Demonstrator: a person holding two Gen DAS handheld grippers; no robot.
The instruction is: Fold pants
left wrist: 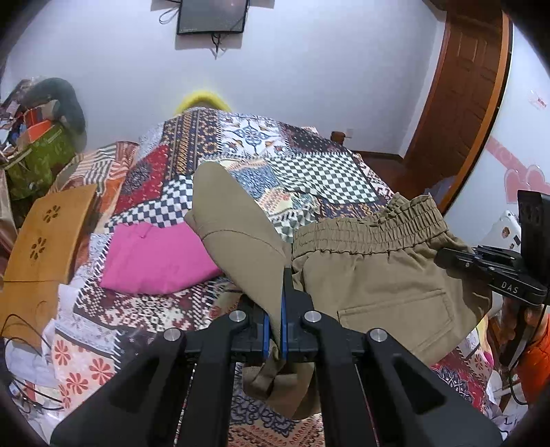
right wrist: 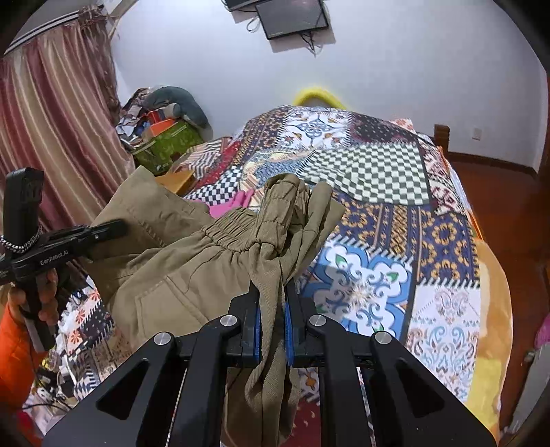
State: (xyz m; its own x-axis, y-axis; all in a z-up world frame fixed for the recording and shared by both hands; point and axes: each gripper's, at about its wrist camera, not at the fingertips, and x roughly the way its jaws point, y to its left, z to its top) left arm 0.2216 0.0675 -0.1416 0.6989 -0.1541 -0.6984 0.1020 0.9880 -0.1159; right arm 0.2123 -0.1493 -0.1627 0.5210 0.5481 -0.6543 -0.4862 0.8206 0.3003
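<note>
The khaki pants (left wrist: 374, 275) with an elastic waistband (left wrist: 371, 227) hang in the air above the patchwork bedspread (left wrist: 309, 165). My left gripper (left wrist: 275, 302) is shut on a fold of the pants. My right gripper (right wrist: 273, 309) is shut on bunched khaki cloth (right wrist: 275, 240) near the waistband (right wrist: 233, 223). The right gripper also shows at the right of the left wrist view (left wrist: 447, 256); the left one shows at the left of the right wrist view (right wrist: 118, 225). A back pocket (left wrist: 398, 316) faces the left camera.
A pink folded garment (left wrist: 154, 258) lies on the bed left of the pants. A wooden board (left wrist: 48, 230) and green boxes (left wrist: 41, 154) stand at the bed's left. A curtain (right wrist: 51, 120) hangs at left, a door (left wrist: 464, 103) at right, a screen (left wrist: 213, 15) on the wall.
</note>
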